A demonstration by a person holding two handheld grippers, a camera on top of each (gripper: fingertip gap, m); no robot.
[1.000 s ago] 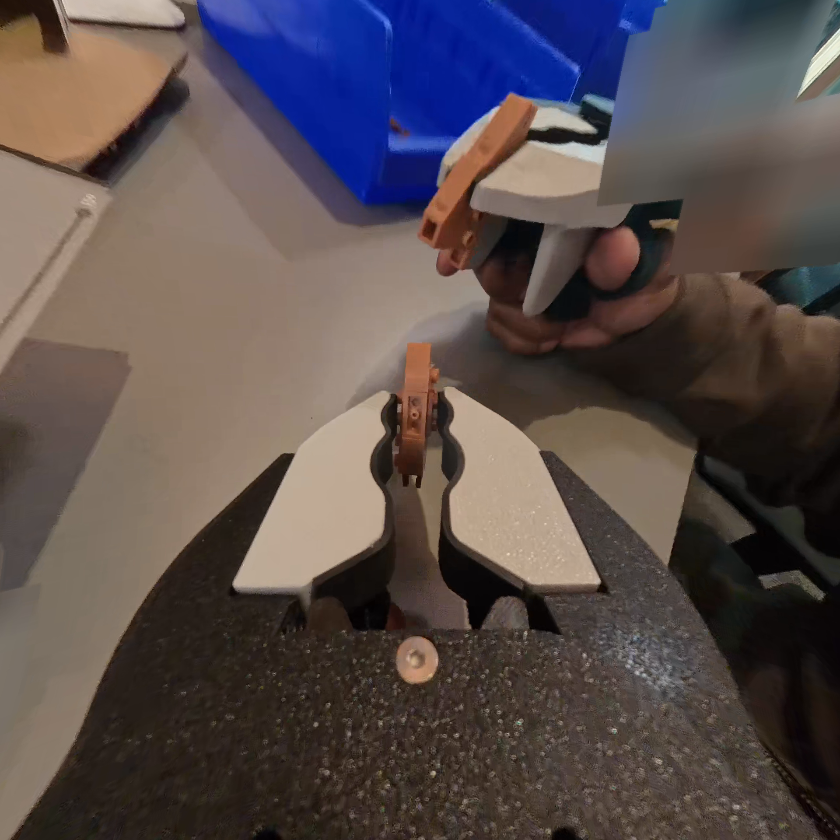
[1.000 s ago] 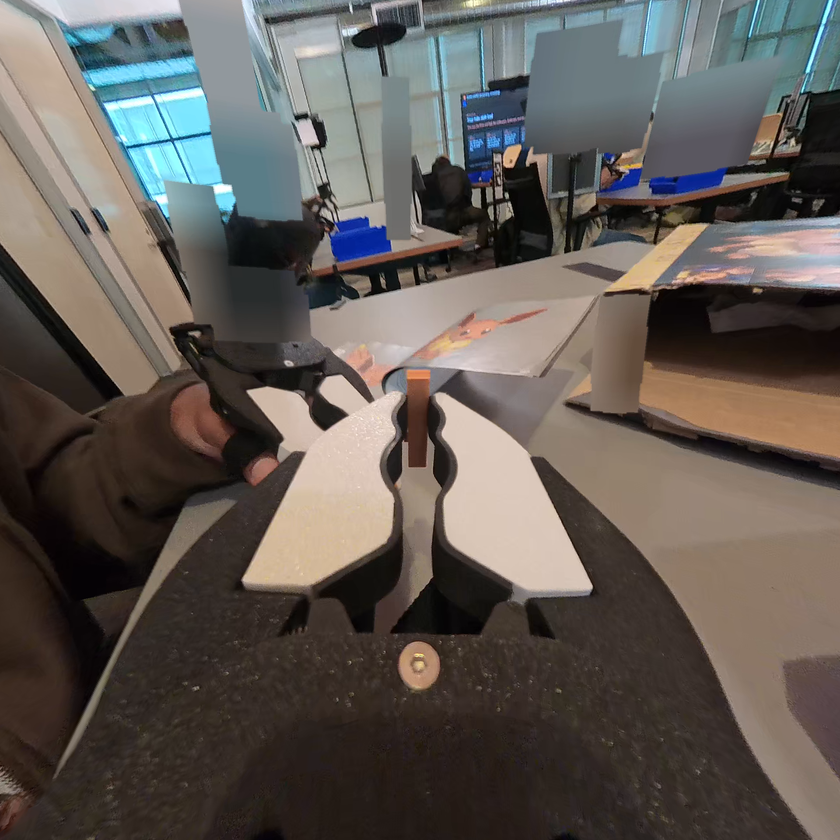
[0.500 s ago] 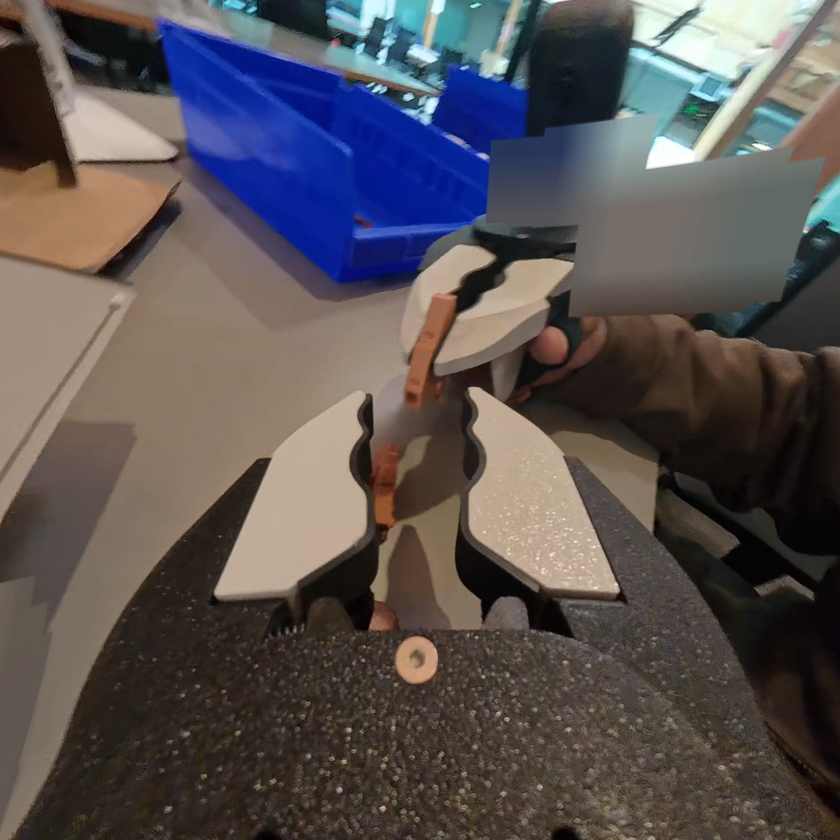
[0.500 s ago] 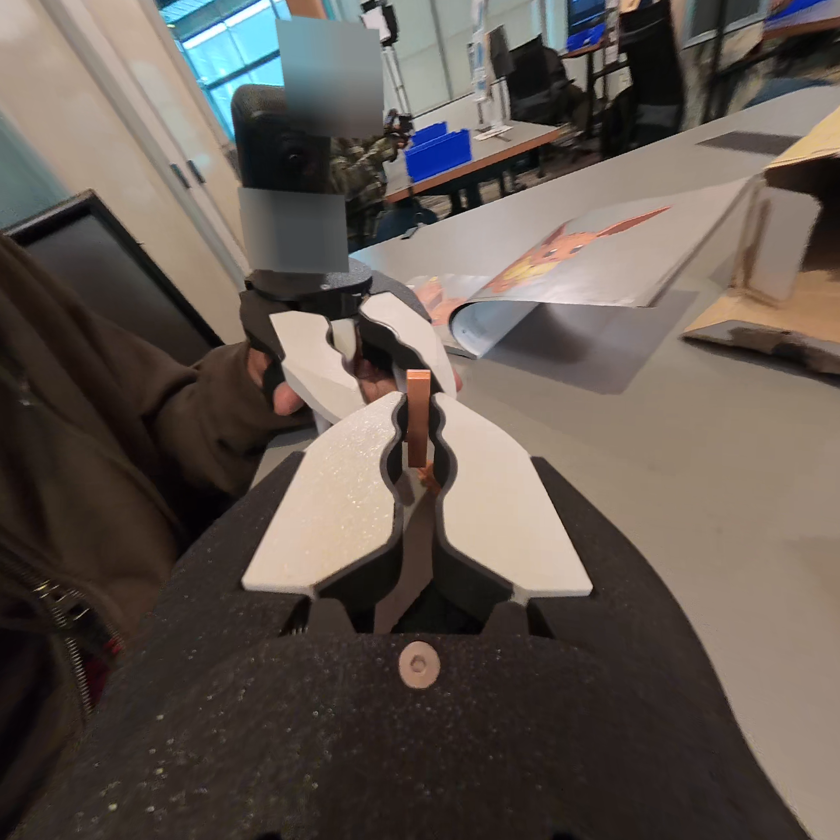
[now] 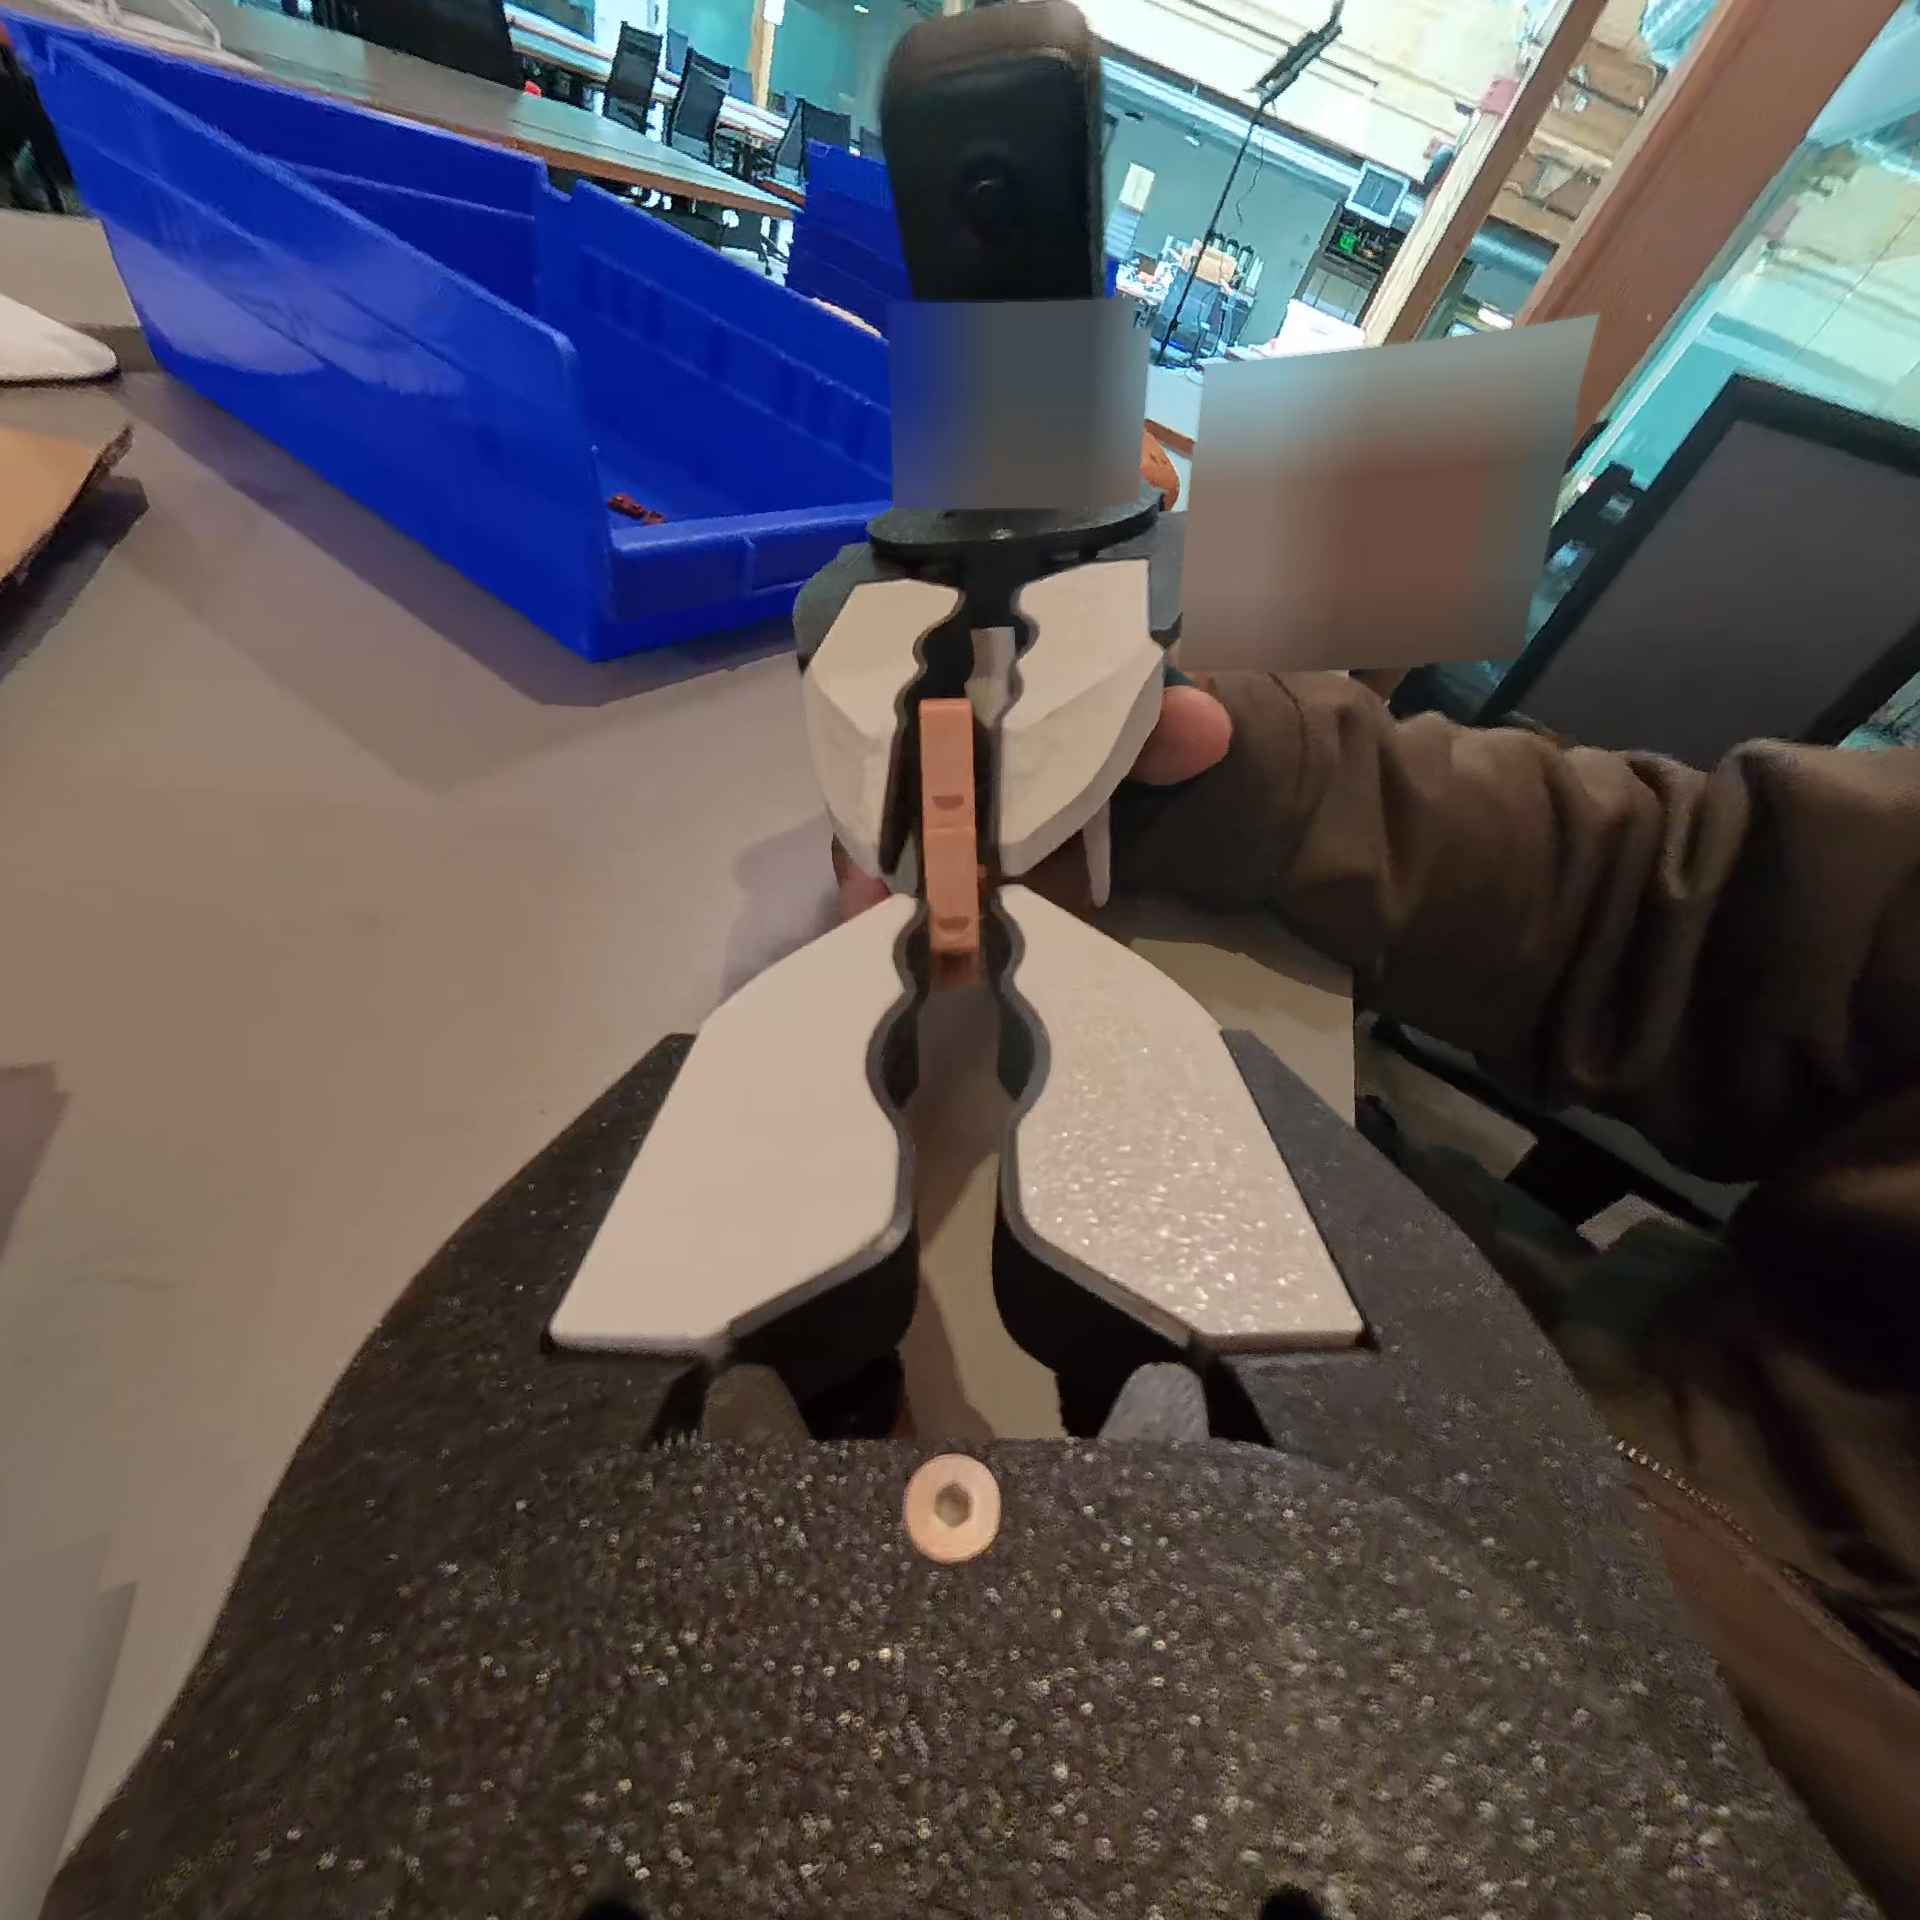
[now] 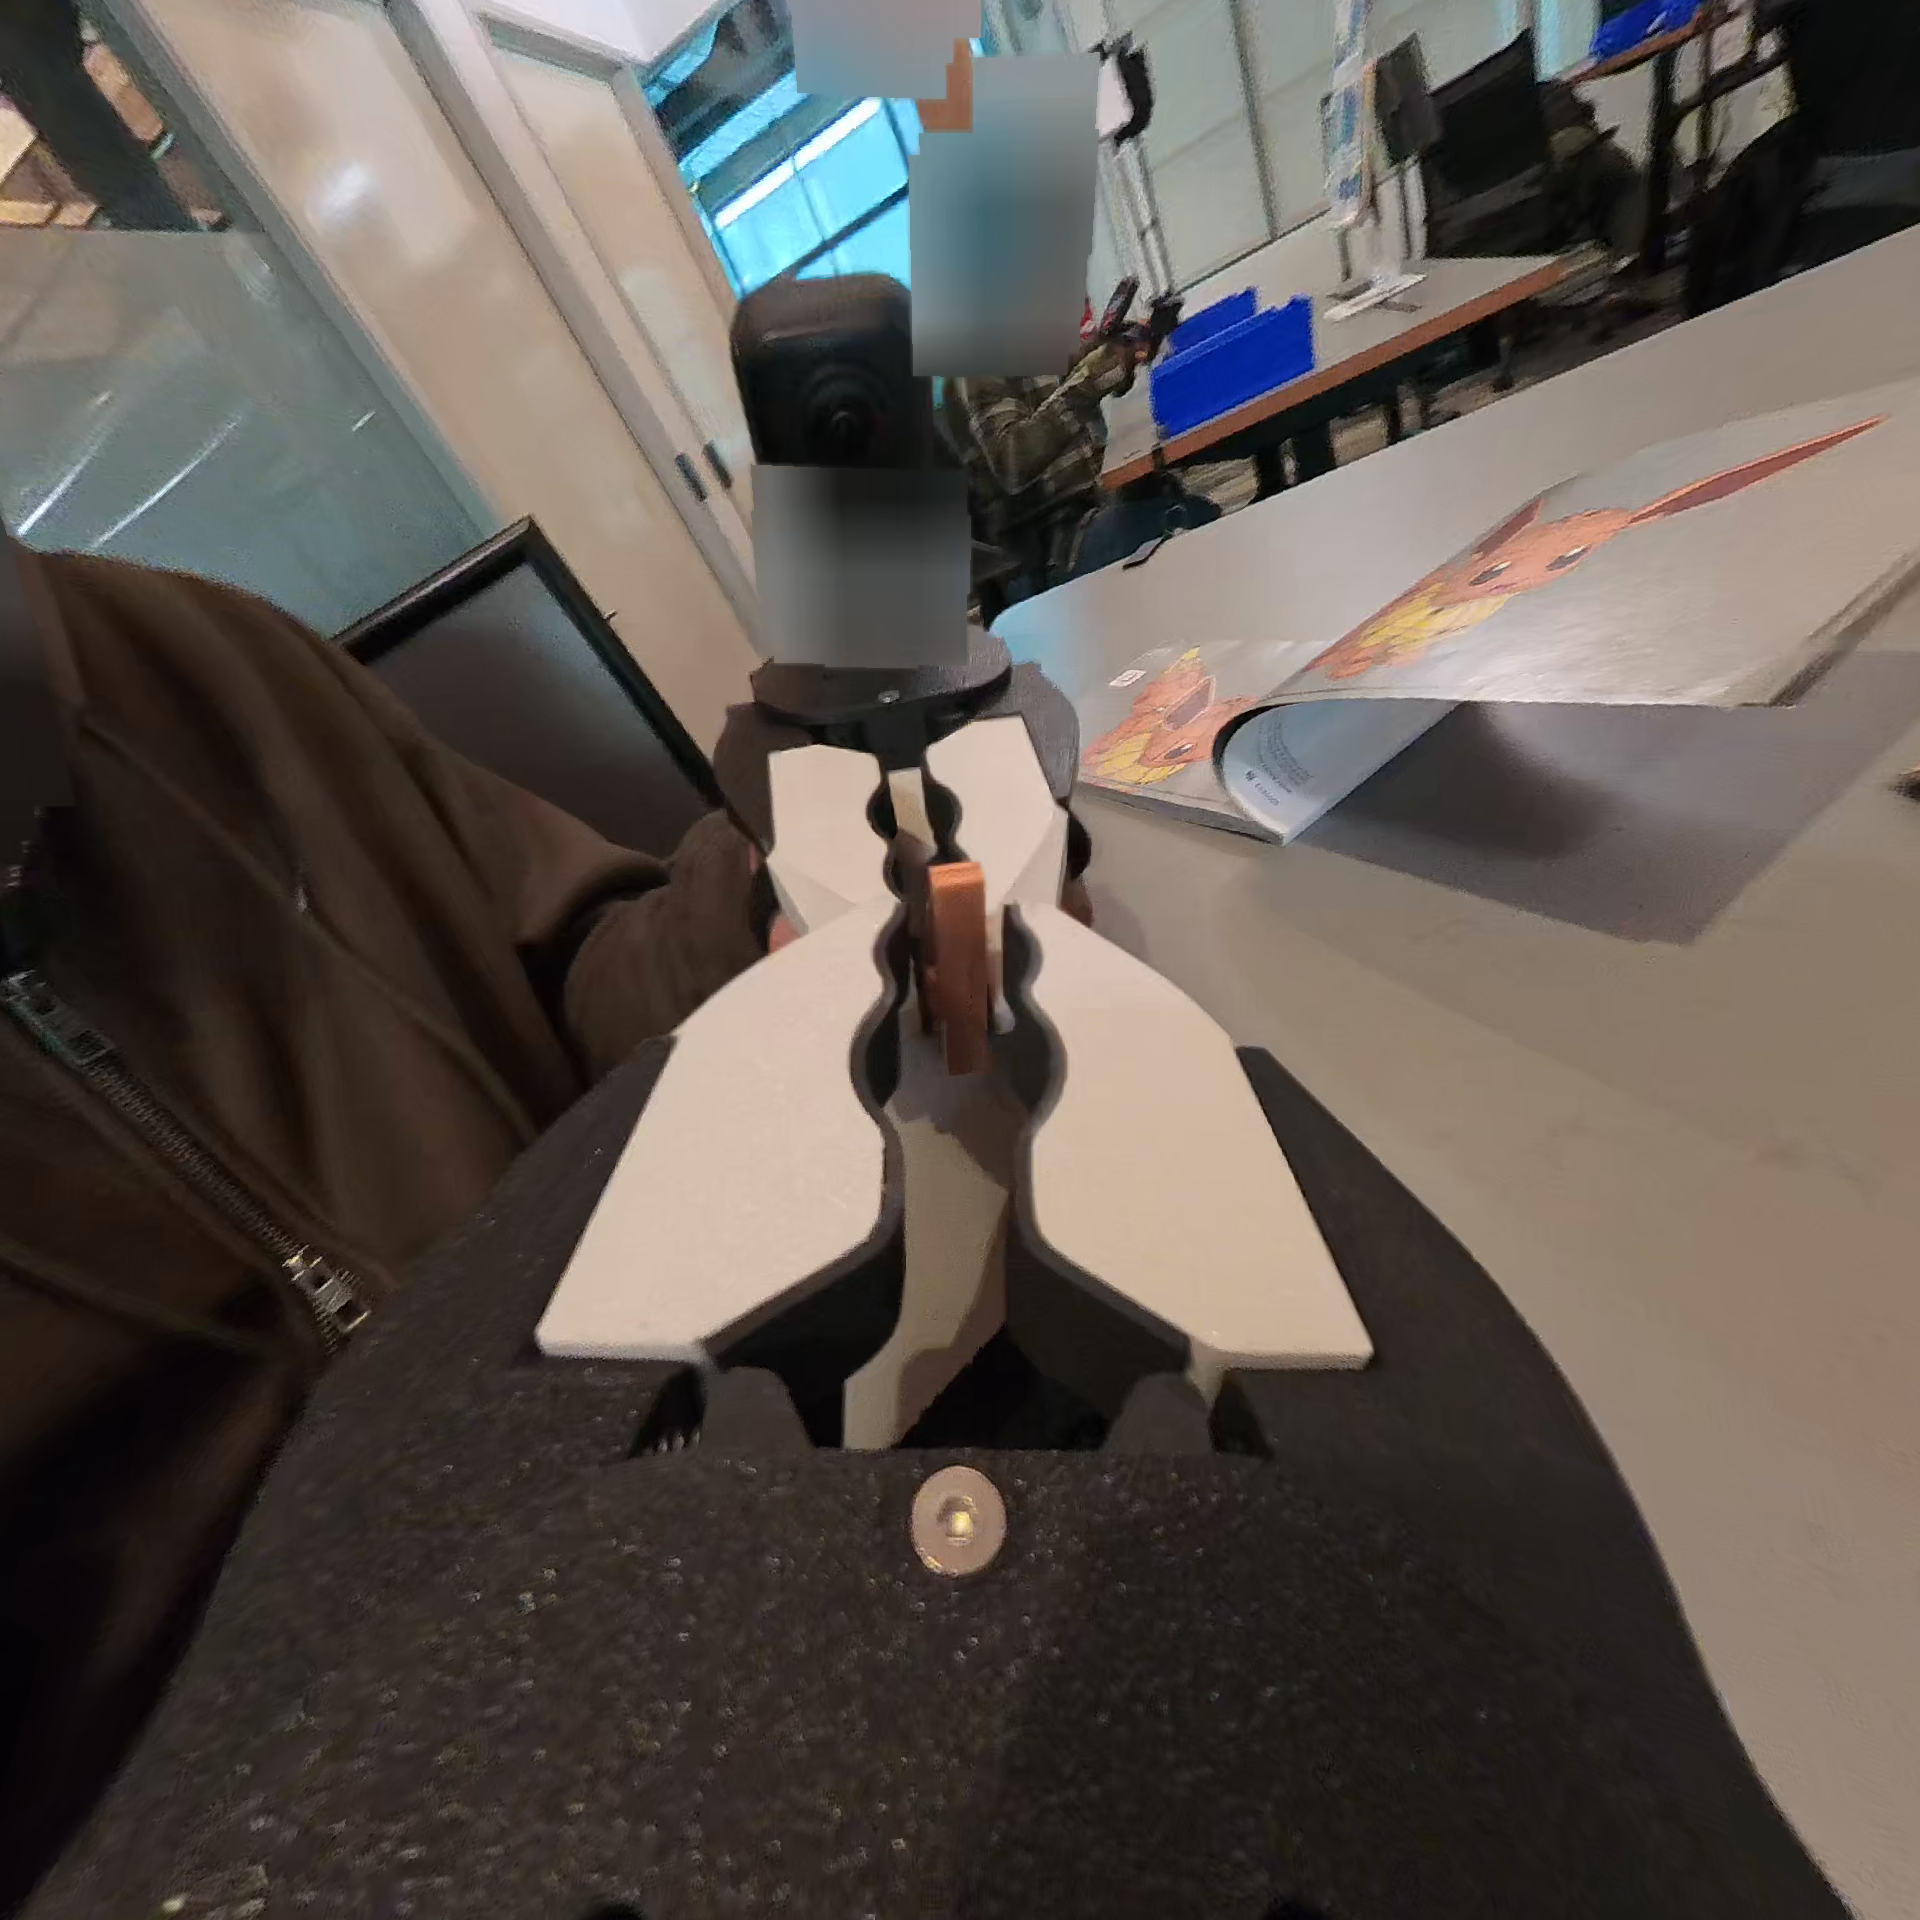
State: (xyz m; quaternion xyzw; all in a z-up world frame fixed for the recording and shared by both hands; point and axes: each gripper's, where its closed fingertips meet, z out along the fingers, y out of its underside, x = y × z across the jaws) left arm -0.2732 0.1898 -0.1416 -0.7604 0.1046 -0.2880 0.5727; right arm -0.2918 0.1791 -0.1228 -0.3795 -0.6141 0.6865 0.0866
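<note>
The two grippers meet tip to tip above the grey table [image 5: 312, 935]. A long, thin brown brick plate [image 5: 948, 790] spans from one to the other. My left gripper [image 5: 954, 925] is shut on the plate's near end, both pads against it. A small darker brown piece [image 5: 951, 971] sits just under that end. My right gripper [image 6: 958, 925] has its fingers parted around the plate [image 6: 961, 956], with a gap on each side. It shows facing me in the left wrist view [image 5: 948, 868], and the left gripper shows in the right wrist view [image 6: 940, 873].
A blue bin [image 5: 416, 343] stands on the table behind the grippers. An open picture booklet [image 6: 1507, 644] lies to the right in the right wrist view. Cardboard [image 5: 42, 488] lies at the far left. A person's brown sleeve [image 5: 1507, 935] comes in from the right. My left and right fingertips are right by each other.
The left gripper opened, letting its small brown piece slacken, then shut on the end of the plate. The right gripper brought the plate over and loosened its fingers around it.
</note>
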